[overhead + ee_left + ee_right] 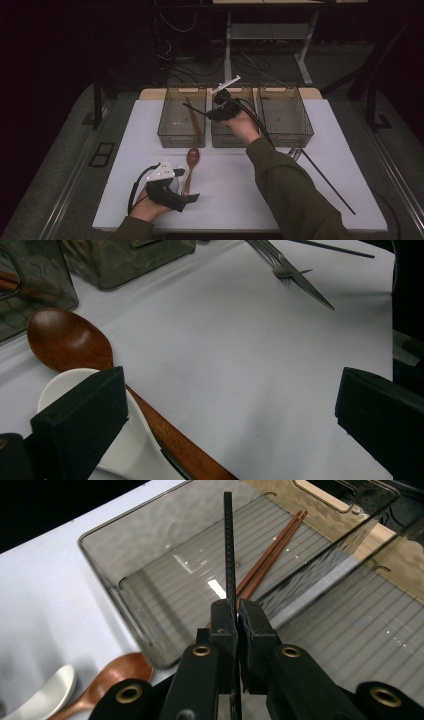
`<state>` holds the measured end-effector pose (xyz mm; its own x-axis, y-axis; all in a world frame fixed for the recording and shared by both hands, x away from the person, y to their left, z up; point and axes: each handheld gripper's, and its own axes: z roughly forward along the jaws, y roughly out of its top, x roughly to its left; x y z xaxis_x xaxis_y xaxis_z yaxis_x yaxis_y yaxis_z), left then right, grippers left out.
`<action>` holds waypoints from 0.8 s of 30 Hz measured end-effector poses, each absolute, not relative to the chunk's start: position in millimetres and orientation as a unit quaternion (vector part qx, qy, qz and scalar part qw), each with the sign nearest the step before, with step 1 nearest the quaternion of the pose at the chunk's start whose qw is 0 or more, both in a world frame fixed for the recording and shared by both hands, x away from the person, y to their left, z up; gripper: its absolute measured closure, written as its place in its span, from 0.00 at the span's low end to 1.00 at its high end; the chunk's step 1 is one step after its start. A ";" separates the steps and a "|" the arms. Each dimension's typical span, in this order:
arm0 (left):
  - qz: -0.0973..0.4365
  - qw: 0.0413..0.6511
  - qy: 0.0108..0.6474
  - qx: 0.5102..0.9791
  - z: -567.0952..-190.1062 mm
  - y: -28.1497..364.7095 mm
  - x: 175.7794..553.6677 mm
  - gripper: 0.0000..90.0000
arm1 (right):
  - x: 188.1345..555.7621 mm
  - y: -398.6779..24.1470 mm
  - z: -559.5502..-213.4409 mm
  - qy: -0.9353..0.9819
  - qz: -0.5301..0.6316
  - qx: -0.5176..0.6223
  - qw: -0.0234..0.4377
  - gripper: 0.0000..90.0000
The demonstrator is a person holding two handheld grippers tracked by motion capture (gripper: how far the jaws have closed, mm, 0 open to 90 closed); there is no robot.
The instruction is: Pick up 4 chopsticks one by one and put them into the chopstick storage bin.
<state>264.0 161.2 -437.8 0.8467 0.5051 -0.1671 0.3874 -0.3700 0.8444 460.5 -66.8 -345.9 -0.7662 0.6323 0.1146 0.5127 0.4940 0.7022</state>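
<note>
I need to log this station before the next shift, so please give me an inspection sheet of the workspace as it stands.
Surface: white table top, no spills seen.
Job's things: black chopstick clamped in the right gripper over the left bin, which holds brown chopsticks; middle bin and right bin beside it.
Clutter: wooden spoon and white spoon lying together; fork and knife; another black chopstick near the right edge.
Grippers: right shut on the chopstick; left gripper open, resting low by the spoons.
Cables: one trails from each gripper; more on the floor behind.
Surroundings: dark room, desk legs behind.
</note>
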 end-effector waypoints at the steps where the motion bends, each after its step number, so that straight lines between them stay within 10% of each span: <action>1: 0.060 0.492 0.270 0.825 -437.6 161.2 263.9 0.00 | 462.0 -64.1 -346.1 0.861 0.375 0.335 0.078 0.95; 24: 0.060 0.496 0.262 0.825 -435.3 161.8 263.5 0.00 | 497.1 16.0 -368.2 0.866 0.327 0.369 0.078 0.94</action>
<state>263.5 161.8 -435.3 0.8550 0.4927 -0.1617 0.3737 -0.3692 0.8509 497.1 16.0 -368.2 -0.7147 0.6913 0.1064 0.5888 0.5125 0.6251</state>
